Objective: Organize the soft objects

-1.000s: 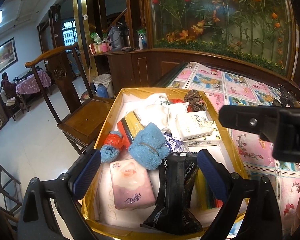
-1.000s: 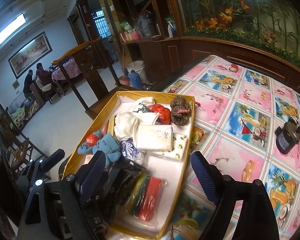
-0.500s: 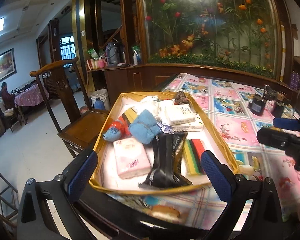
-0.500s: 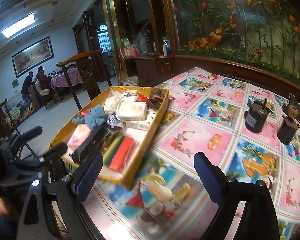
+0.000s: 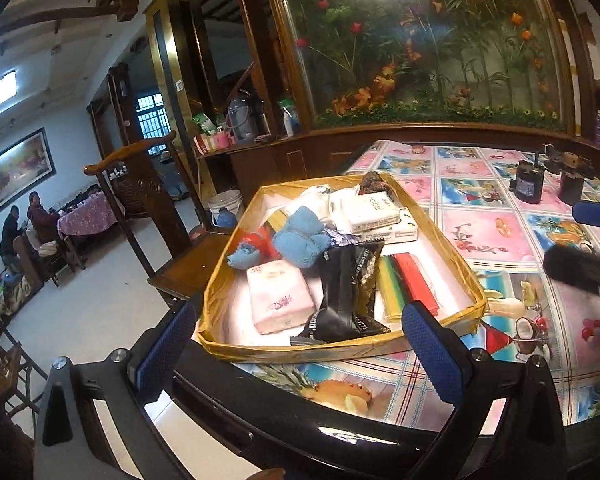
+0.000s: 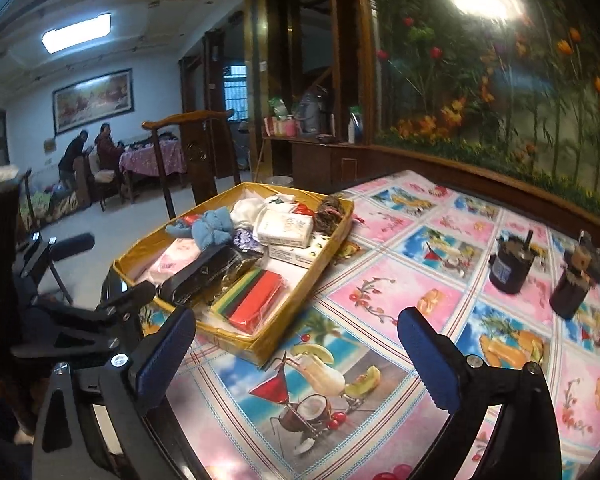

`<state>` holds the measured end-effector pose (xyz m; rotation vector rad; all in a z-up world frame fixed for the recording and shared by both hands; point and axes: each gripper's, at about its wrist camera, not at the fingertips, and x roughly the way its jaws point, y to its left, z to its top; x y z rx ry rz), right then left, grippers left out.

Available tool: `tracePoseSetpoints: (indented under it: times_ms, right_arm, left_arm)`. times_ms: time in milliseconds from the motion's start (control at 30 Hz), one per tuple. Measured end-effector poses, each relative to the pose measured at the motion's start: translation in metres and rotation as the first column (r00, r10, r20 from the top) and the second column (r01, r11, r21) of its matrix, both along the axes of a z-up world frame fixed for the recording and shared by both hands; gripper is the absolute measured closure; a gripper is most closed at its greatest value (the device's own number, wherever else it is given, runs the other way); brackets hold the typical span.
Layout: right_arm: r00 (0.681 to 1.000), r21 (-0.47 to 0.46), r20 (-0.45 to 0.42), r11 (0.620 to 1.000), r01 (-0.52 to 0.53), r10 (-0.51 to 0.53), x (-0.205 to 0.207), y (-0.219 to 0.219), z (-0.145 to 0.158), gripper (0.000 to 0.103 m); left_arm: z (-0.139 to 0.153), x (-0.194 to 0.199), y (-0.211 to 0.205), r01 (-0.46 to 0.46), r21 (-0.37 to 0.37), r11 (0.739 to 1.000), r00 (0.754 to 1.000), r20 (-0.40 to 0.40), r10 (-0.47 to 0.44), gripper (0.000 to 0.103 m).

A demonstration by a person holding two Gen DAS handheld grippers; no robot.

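A yellow tray sits at the table's near left corner, packed with soft goods: a blue cloth, a pink tissue pack, a black pouch and a white tissue pack. Two dark jars stand well apart on the flowered tablecloth. A wooden chair stands just beside the tray's left edge. The left gripper and the right gripper both gape wide and hold nothing, near the table edge.

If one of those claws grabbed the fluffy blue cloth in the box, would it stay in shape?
Probably not: the blue cloth looks soft and bunched, so it would likely squash and droop. It seems light, and its fuzzy surface should grip rather than slip.
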<state>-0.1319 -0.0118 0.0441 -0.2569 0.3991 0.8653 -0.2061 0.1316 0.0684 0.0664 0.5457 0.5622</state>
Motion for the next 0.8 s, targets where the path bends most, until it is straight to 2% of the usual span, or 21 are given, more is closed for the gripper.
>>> tracePoseSetpoints:
  times_ms: [133,233,400,600,800]
  right_arm:
    - [0.997,-0.041,0.080,0.999,-0.011,0.014,-0.013,0.009,-0.005,0.001]
    - [0.998,-0.044,0.042,0.998,-0.036,0.037,-0.009,0.012,-0.008,0.001]
    - [0.991,-0.038,-0.115,0.996,-0.080,0.075,0.007,0.012,-0.018,0.000]
    - [0.998,-0.070,-0.052,0.997,-0.042,0.039,-0.002,0.016,-0.018,0.001]
    - [0.997,-0.064,-0.062,0.997,-0.043,0.039,-0.001,0.013,-0.015,0.001]
  left_arm:
    - [-0.001,0.007,0.013,-0.022,-0.071,0.997,1.000,0.006,0.022,0.000]
    - [-0.002,0.010,0.026,-0.058,-0.128,0.990,0.998,0.018,0.061,0.000]
    - [-0.007,0.015,0.036,-0.108,-0.136,0.985,0.994,0.000,0.109,0.000]
    - [-0.011,0.017,0.042,-0.140,-0.133,0.981,0.990,-0.028,0.137,0.000]
    - [-0.013,0.014,0.047,-0.166,-0.135,0.977,0.986,-0.039,0.162,0.000]
